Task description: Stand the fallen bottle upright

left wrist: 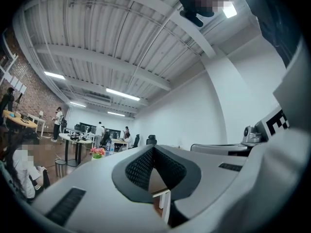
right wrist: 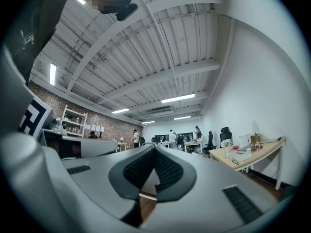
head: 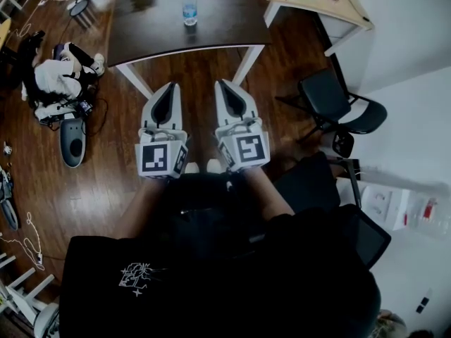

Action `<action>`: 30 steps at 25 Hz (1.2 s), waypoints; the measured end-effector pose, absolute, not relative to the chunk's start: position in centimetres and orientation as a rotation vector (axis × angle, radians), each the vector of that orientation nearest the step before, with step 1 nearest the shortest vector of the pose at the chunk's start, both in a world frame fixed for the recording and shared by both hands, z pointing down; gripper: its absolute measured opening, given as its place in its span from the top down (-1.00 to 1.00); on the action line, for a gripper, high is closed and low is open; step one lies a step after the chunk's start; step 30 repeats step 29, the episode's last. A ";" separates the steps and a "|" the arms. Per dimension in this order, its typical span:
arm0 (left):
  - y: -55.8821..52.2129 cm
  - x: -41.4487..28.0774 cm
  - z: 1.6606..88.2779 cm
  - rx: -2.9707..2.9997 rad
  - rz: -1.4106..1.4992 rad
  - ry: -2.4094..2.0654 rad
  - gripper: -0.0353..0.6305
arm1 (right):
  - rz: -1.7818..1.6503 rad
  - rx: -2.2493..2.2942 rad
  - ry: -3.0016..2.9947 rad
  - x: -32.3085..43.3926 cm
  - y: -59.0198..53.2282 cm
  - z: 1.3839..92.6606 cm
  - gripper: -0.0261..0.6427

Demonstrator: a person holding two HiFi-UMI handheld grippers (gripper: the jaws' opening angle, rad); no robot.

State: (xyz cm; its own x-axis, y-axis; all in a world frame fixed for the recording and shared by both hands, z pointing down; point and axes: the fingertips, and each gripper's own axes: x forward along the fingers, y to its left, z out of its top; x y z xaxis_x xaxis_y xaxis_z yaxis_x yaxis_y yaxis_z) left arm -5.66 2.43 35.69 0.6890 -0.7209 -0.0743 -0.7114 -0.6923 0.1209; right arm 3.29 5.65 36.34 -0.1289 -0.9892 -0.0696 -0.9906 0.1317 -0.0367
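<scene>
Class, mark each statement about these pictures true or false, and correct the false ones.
1. The bottle lies on its side. False: it stands upright on the dark table.
2. The left gripper and right gripper both hold nothing. True.
3. The right gripper's jaws are wide apart. False: they are together.
4. A black chair stands right of the table in the head view. True.
5. Both grippers hover over the tabletop. False: they are short of it.
</scene>
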 end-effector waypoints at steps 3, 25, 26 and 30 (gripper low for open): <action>2.7 -5.8 35.5 2.817 -0.179 -1.191 0.90 | 0.046 -2.016 2.307 3.0 5.7 36.3 0.89; 3.6 -5.4 35.2 2.837 -0.184 -1.182 0.90 | 0.059 -2.018 2.319 3.0 6.3 36.2 0.89; 3.6 -5.3 35.2 2.837 -0.187 -1.181 0.90 | 0.059 -2.018 2.319 3.0 6.4 36.2 0.89; 3.7 -5.0 35.4 2.825 -0.179 -1.178 0.90 | 0.064 -2.017 2.321 3.2 6.5 36.2 0.89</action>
